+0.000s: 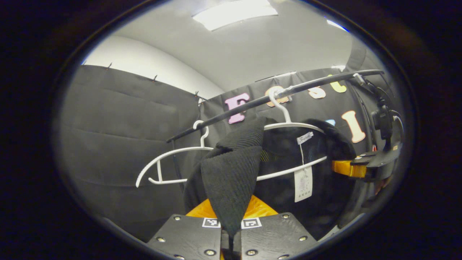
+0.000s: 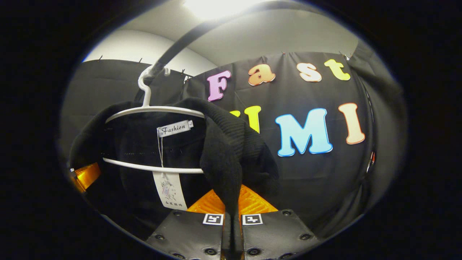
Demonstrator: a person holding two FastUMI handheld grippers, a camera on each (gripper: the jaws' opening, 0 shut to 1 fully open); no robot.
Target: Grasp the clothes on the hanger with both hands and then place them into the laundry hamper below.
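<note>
Black cloth walls are hanging around the booth under a white ceiling with a bright light (image 1: 234,12). A dark rail (image 1: 274,97) is carrying two white hangers (one bare (image 1: 169,162)). The black sweater (image 1: 288,159) is sitting on the other hanger (image 1: 288,124). The left tool (image 1: 231,231) is pinching one sweater edge tight. The right tool (image 2: 232,231) is pinching the other edge.

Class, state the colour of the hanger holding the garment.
White; the hanger shows best in the right gripper view.
</note>
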